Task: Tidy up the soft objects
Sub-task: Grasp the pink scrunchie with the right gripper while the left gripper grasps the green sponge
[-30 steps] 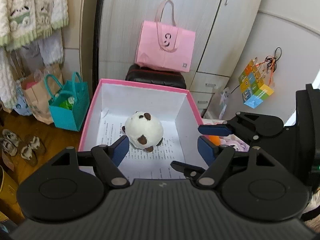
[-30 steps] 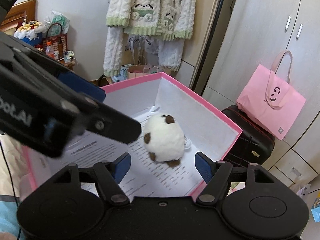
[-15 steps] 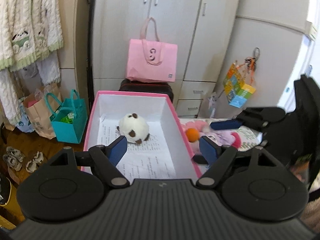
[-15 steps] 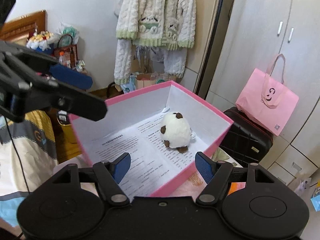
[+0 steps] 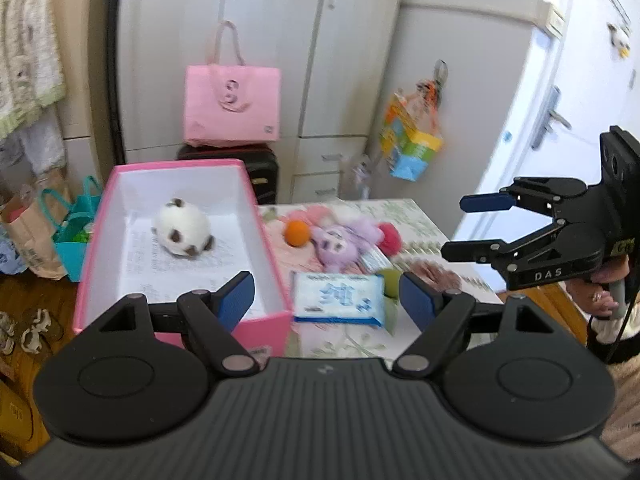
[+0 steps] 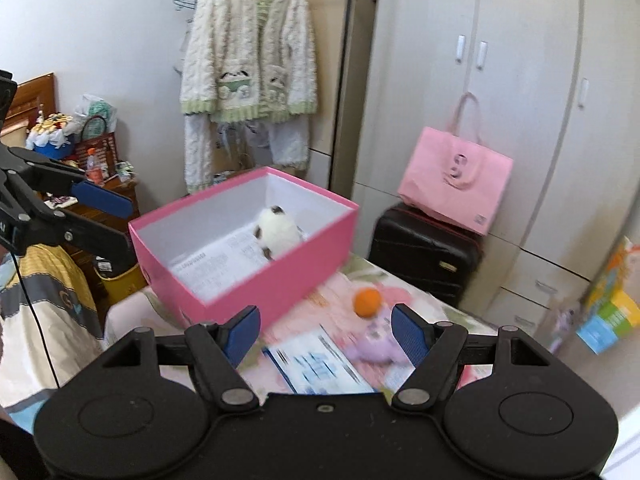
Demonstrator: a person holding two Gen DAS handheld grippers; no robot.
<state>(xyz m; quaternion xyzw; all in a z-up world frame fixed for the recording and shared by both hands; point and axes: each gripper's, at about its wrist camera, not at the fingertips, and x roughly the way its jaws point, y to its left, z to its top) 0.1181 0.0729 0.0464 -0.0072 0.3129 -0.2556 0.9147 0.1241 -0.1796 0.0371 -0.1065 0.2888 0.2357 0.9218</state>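
Lying inside the pink box (image 5: 262,240) on a printed sheet, the white panda plush (image 5: 182,229) sits toward its far end. Both the left tongs (image 5: 326,300) and right tongs (image 6: 325,334) gape with nothing between their blue pads; the left's have just been opening. Beside the box on the table (image 5: 432,232) lie an orange ball (image 5: 297,233), a purple plush (image 5: 340,246) and a tissue pack (image 5: 336,294).

Floral-clothed table (image 5: 420,228) with pink box (image 5: 264,236), orange ball (image 5: 297,233), purple plush (image 5: 340,244), blue-white packet (image 5: 338,299).
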